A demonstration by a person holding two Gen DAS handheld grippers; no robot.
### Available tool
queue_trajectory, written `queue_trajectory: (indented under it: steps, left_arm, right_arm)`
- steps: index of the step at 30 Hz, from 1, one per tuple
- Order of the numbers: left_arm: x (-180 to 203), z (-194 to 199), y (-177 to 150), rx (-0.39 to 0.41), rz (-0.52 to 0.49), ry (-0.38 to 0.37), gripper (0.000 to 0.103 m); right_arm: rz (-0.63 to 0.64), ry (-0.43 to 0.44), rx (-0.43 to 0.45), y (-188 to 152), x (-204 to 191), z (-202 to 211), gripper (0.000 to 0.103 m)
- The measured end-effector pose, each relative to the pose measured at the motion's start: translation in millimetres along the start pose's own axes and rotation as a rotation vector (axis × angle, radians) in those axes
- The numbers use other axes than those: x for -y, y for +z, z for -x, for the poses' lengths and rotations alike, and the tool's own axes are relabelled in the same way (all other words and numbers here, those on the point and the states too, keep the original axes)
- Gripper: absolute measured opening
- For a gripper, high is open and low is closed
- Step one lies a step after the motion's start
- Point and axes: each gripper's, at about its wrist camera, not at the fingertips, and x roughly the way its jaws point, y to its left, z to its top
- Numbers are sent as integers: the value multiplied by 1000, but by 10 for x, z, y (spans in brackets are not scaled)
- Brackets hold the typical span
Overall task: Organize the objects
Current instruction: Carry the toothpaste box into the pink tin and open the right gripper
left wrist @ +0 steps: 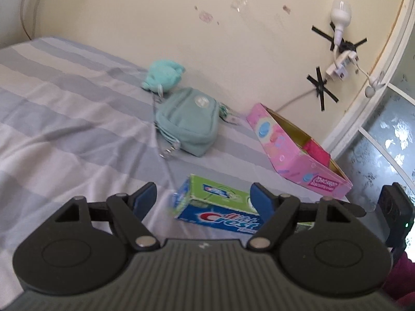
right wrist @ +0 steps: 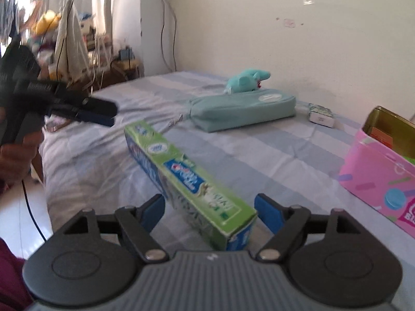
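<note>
A green and blue Crest toothpaste box (left wrist: 220, 217) lies on the striped bed sheet (left wrist: 64, 103). My left gripper (left wrist: 203, 198) is open, with one end of the box just ahead between its blue fingers, untouched. In the right wrist view the same toothpaste box (right wrist: 186, 178) runs away from me, and its near end sits between the spread pads of my open right gripper (right wrist: 211, 207), which do not press on it. The left gripper (right wrist: 103, 111) hovers beyond the box's far end. An open pink carton (left wrist: 285, 150) holding a few items lies to the right.
A teal pouch (left wrist: 184, 127) and a teal plush toy (left wrist: 163, 75) lie by the wall. A small packet (right wrist: 321, 114) sits right of the pouch (right wrist: 241, 111). The pink carton (right wrist: 376, 181) stands at the right. A taped bulb (left wrist: 339, 18) hangs on the wall.
</note>
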Motion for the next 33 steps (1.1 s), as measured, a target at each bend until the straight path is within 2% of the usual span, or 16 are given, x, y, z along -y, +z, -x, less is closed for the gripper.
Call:
queue_trajectory:
  steps: [3,5,6,8,10,13,19,24,29,31,33]
  left_arm:
    - [32,-167,25,-28,-2,-13,78]
    - [36,-295,34,-65,6,-27,70]
    - [62,-340,32,-65,-4,-3,68]
    - [141,-384,61,-67,-38,32,62]
    - [253,-391,163,-43,-49,14,60]
    - [535,-433,409,16,-111,-46,60]
    - [1382,-852,847,87,-310,-110,60]
    - [2142,-1312,1116,138,-434,-176,60]
    - [2674,-1802,1164,179,-508,-183,61]
    - [2802,-2036,1138,174,-519,-152,62]
    - [2881,-2280,1114,166,-522,-107,63]
  right_arm:
    - [8,6,-21,-23,1,-68,78]
    - [5,18,-32,-52,9,-106,71]
    - [3,16,-17,-65,11,-93,64]
    - [22,14,0,-87,5,-61,59]
    - [65,-9,29,-121,-25,5,46]
    - [100,-62,82,-115,-14,131,38]
    - [58,-288,244,-77,342,413,36]
    - [-28,-437,317,-11,851,597,35]
    - [-89,-545,306,27,1432,634,36]
    - [-108,-550,299,8,1616,639,36]
    - [-93,-592,280,4,1684,610,36]
